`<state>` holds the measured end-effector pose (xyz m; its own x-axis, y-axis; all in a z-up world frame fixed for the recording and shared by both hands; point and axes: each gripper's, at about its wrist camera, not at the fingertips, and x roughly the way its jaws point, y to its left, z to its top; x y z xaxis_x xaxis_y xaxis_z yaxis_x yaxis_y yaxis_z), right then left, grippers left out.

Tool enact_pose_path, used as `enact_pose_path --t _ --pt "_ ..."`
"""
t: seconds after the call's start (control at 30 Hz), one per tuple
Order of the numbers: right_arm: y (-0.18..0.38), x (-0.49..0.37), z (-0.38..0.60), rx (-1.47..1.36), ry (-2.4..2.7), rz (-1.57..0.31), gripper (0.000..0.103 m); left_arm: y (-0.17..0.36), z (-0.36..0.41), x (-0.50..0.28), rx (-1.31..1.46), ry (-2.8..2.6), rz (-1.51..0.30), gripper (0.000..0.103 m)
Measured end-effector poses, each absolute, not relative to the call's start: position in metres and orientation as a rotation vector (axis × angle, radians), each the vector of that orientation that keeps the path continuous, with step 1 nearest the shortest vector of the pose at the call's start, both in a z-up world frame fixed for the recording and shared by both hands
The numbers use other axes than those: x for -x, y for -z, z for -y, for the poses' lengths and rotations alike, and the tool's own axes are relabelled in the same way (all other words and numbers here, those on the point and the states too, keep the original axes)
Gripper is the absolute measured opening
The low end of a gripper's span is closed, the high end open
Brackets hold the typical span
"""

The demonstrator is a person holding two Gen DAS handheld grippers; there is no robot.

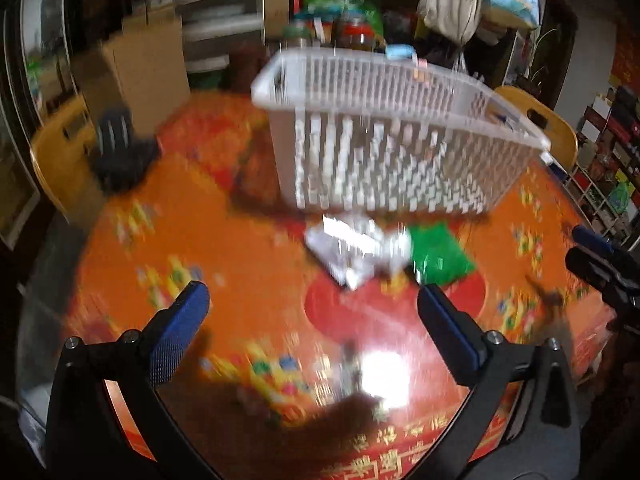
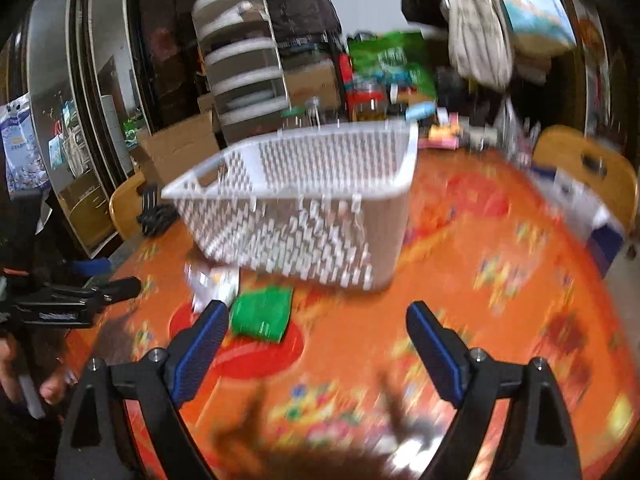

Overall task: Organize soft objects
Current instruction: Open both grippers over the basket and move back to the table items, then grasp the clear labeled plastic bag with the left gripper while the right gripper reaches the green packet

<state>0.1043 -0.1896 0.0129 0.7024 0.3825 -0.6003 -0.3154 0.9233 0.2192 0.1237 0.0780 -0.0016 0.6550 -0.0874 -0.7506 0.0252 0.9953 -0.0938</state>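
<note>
Two pairs of tongs are hovering above a round desk [image 1: 240,248] covered in an orange-and-red patterned cloth, where a white slatted basket [image 1: 392,136] is standing toward the far side. The left tongs [image 1: 312,316] are spread wide and holding nothing; the right tongs [image 2: 316,340] are likewise spread and empty. Both views are blurring badly, so fine detail is hard to read.

Lying on the cloth just in front of the basket are two soft items: a crumpled white pack [image 1: 352,248] and, touching it on its right, a flat green pack [image 1: 440,256]. Neither is in the basket, whose inside is appearing empty from the right wrist view, though the slats are hiding part of its floor. The white pack is looking wrinkled and shiny, like thin plastic wrap; the green one is looking flatter and smoother, with pale print too smeared to read.

The basket is sitting open-topped and upright, seemingly placed there to receive the packs, and the wide jaws are suggesting an approach toward a first pick. The left tongs are pointing almost straight at the white pack, while the right tongs have the green pack just ahead of their left finger. A black object [image 1: 120,148] is resting at the desk's far left edge, well apart from the packs.
</note>
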Motion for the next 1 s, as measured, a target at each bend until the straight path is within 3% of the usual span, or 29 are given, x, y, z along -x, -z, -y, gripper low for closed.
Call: enact_pose_path --t 0.17,0.6,0.67,0.8,0.9,1.0 --pt "0.012 -0.096 0.181 -0.114 -0.422 -0.74 0.09 0.03 -0.089 -0.125 0.15 0.087 -0.908 0.103" --pt "0.027 -0.131 0.147 -0.131 -0.44 -0.8 0.09 0.03 -0.082 -0.193 0.236 0.104 -0.901 0.102" --pt "0.027 -0.134 0.142 -0.125 -0.444 -0.802 0.09 0.032 -0.08 -0.203 0.235 0.097 -0.907 0.096" --pt "0.032 -0.137 0.141 -0.126 -0.441 -0.81 0.09 0.039 -0.074 -0.216 0.24 0.107 -0.931 0.07" --pt "0.033 -0.14 0.142 -0.141 -0.439 -0.818 0.09 0.04 -0.072 -0.219 0.245 0.112 -0.922 0.065" --pt "0.034 -0.141 0.142 -0.139 -0.438 -0.818 0.09 0.04 -0.07 -0.221 0.248 0.13 -0.911 0.048"
